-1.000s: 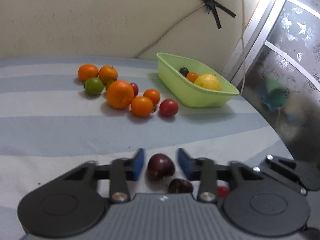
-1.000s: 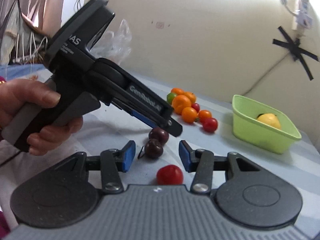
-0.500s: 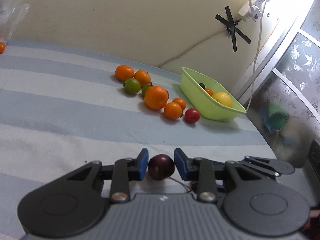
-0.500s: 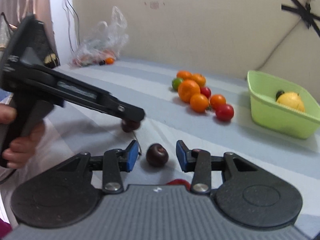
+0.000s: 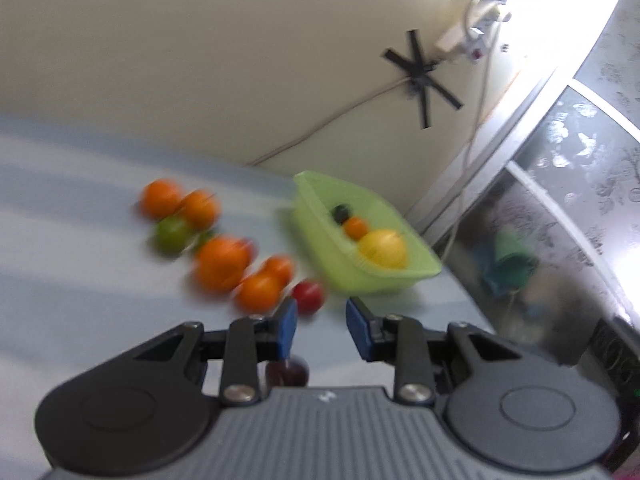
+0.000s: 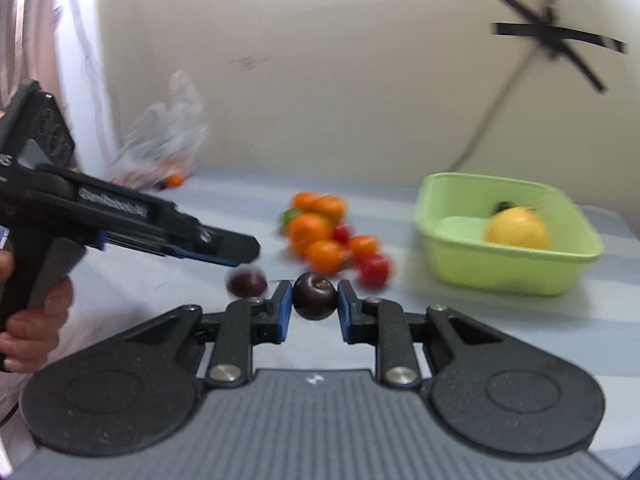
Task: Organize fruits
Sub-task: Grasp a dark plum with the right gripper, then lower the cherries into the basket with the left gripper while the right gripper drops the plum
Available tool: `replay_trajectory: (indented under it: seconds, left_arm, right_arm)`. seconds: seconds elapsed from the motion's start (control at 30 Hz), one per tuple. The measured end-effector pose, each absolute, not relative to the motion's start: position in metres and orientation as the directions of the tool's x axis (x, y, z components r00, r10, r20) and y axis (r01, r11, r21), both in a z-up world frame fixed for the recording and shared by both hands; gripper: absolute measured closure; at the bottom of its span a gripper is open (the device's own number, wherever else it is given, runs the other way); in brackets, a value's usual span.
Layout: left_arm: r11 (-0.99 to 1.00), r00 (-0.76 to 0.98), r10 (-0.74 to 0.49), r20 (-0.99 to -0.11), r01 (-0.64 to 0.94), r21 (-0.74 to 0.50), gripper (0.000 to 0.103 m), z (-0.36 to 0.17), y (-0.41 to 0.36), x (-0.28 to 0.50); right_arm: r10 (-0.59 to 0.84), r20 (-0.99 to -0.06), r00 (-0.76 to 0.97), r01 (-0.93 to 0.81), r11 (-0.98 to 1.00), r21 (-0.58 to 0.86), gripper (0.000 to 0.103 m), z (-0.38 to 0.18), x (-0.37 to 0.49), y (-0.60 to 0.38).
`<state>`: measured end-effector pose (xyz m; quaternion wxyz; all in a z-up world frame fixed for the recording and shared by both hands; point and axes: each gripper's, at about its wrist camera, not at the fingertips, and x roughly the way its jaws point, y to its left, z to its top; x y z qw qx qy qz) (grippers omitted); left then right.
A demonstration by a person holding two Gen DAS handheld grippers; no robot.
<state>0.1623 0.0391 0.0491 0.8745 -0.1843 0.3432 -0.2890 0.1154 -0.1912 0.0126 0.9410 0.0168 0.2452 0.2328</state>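
Note:
My right gripper [image 6: 314, 306] is shut on a dark plum [image 6: 315, 295] and holds it above the striped cloth. My left gripper [image 5: 320, 326] is open; a second dark plum [image 5: 287, 372] sits below and behind its left finger, outside the jaws. In the right wrist view that plum [image 6: 247, 283] appears just under the left gripper's tip [image 6: 224, 248]. A green basket [image 5: 368, 276] holds a lemon [image 5: 382, 248], a small orange and a dark fruit. A cluster of oranges [image 5: 222, 262], a lime [image 5: 172, 232] and a red tomato [image 5: 307, 295] lies on the cloth.
The basket [image 6: 508, 268] stands at the right near the wall and a glass door [image 5: 560, 220]. A plastic bag [image 6: 160, 144] lies at the far left of the table. A cable and black tape cross the wall [image 5: 420, 76]. Both views are motion-blurred.
The left gripper has opened and let go of its plum, which now sits below its fingers. The right gripper has closed on the other plum and lifted it.

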Motion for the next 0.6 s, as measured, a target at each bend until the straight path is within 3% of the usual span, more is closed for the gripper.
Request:
replay_trajectory:
  seconds: [0.33, 0.43, 0.6]
  left_arm:
    - [0.739, 0.567, -0.671, -0.478, 0.454, -0.498, 0.076, 0.075, -0.026, 0.222]
    - [0.751, 0.561, -0.661, -0.499, 0.483, -0.451, 0.059, 0.072, -0.014, 0.188]
    - [0.758, 0.493, -0.65, -0.578, 0.464, -0.458, 0.057, 0.045, 0.0, 0.146]
  right_arm:
    - [0.321, -0.383, 0.866, -0.283, 0.947, 0.153, 0.076, 0.017, 0.156, -0.239]
    - [0.342, -0.363, 0.867, -0.299, 0.939, 0.17, 0.076, 0.01, 0.15, -0.244]
    - [0.375, -0.36, 0.854, -0.316, 0.925, 0.213, 0.076, 0.003, 0.145, -0.249]
